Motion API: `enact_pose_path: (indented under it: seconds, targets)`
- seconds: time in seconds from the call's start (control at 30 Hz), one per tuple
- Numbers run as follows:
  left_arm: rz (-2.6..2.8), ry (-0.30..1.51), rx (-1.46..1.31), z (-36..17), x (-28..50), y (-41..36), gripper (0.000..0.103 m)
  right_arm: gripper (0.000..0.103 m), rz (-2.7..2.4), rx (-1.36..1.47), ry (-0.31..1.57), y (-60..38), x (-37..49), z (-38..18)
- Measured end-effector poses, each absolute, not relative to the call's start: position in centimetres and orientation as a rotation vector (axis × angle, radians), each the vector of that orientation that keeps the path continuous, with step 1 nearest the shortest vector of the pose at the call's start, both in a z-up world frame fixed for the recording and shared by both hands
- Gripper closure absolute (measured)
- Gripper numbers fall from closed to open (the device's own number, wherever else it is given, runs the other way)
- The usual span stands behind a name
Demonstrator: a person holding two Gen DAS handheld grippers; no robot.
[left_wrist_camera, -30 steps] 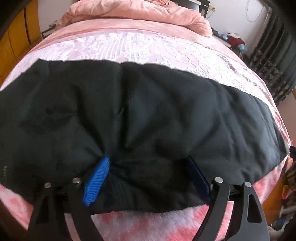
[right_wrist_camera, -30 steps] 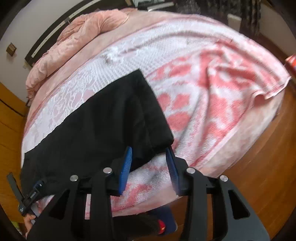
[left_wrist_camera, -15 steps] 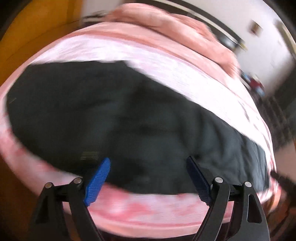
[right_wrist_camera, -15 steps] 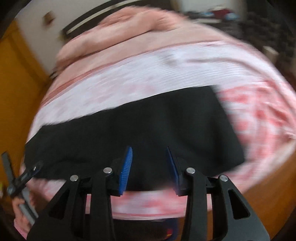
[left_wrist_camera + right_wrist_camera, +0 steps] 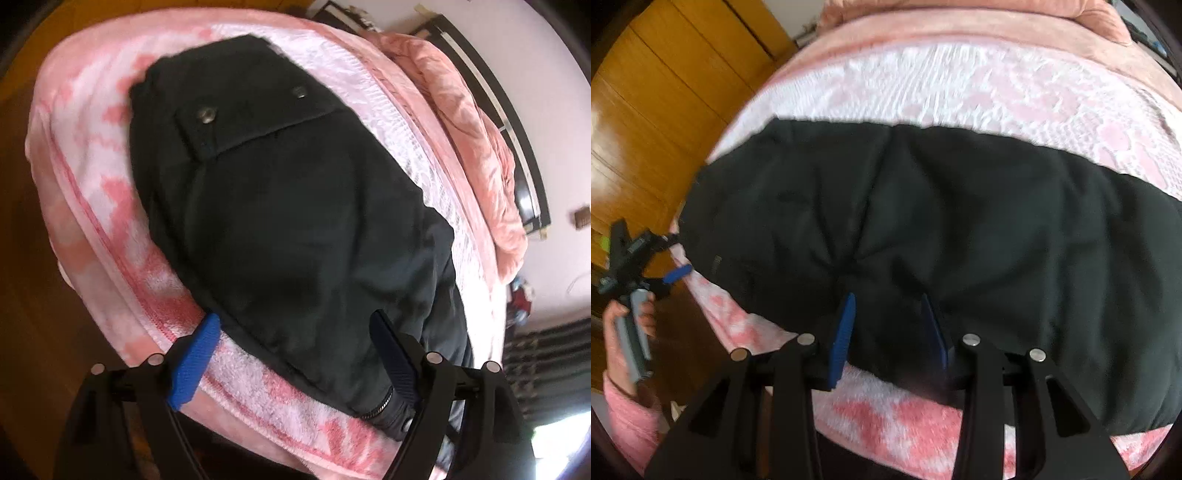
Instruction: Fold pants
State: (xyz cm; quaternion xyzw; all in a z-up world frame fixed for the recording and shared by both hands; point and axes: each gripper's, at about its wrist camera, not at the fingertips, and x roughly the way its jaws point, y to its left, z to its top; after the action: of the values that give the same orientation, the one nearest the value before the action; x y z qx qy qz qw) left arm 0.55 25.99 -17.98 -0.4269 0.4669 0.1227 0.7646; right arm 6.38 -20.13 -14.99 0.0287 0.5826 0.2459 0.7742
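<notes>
The black pants (image 5: 280,206) lie lengthwise on the bed (image 5: 92,155), waist end just ahead of the left tool (image 5: 295,365), whose jaws stand apart and empty. The right tool (image 5: 890,325) straddles mid-leg cloth; I cannot tell if it grips. Next: pinch the waistband for a fold.

Left gripper (image 5: 295,354) points steeply down, jaws spread wide – right gripper (image 5: 890,328) likewise tilted down, jaws half-spread.
</notes>
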Motion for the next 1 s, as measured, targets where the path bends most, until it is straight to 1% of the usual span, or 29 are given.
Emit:
enact_pose_path:
  seconds: [0.1,0.2,0.37,0.43,0.63,0.67,0.7,0.73,0.77,0.83,0.87,0.93,1.0]
  targets:
    - [0.245,1.001,-0.978,-18.5,0.1,26.7,0.021,0.066,0.507,0.047,1.302,-19.9,7.0,-16.7]
    - [0.226,0.966,-1.057,-18.5,-0.9,27.7,0.023,0.066,0.521,0.067,1.305,-20.2,7.3,-17.0]
    - [0.154,0.912,-1.144,-18.6,-1.6,29.2,0.024,0.066,0.527,0.078,1.31,-20.6,7.5,-17.4]
    - [0.138,0.895,-1.173,-19.0,-1.7,29.7,0.024,0.064,0.526,0.069,1.305,-20.3,7.4,-17.5]
    - [0.113,0.835,-1.209,-19.6,-2.0,29.9,0.025,0.062,0.528,0.045,1.296,-19.8,7.2,-17.6]
    - [0.108,0.816,-1.205,-19.4,-2.0,29.7,0.028,0.062,0.528,0.042,1.296,-19.8,7.2,-17.6]
    - [0.106,0.805,-1.189,-19.3,-1.9,29.6,0.036,0.061,0.529,0.038,1.294,-19.8,7.1,-17.6]
    - [0.121,0.815,-1.153,-19.2,-1.8,29.5,0.045,0.061,0.53,0.035,1.293,-19.6,7.0,-17.6]
    - [0.142,0.839,-1.13,-19.4,-1.6,29.4,0.059,0.06,0.53,0.034,1.292,-19.6,7.0,-17.6]
    - [0.195,0.875,-1.087,-19.7,-1.4,29.3,0.075,0.058,0.532,0.033,1.291,-19.5,7.0,-17.6]
    - [0.196,0.866,-1.087,-19.5,-1.6,29.2,0.083,0.058,0.532,0.032,1.291,-19.3,7.0,-17.7]
    - [0.194,0.83,-1.057,-18.3,-2.1,28.7,0.089,0.058,0.535,0.023,1.287,-19.2,6.9,-17.7]
    - [0.208,0.799,-1.017,-16.9,-2.7,28.0,0.092,0.058,0.538,0.024,1.286,-19.2,6.9,-17.7]
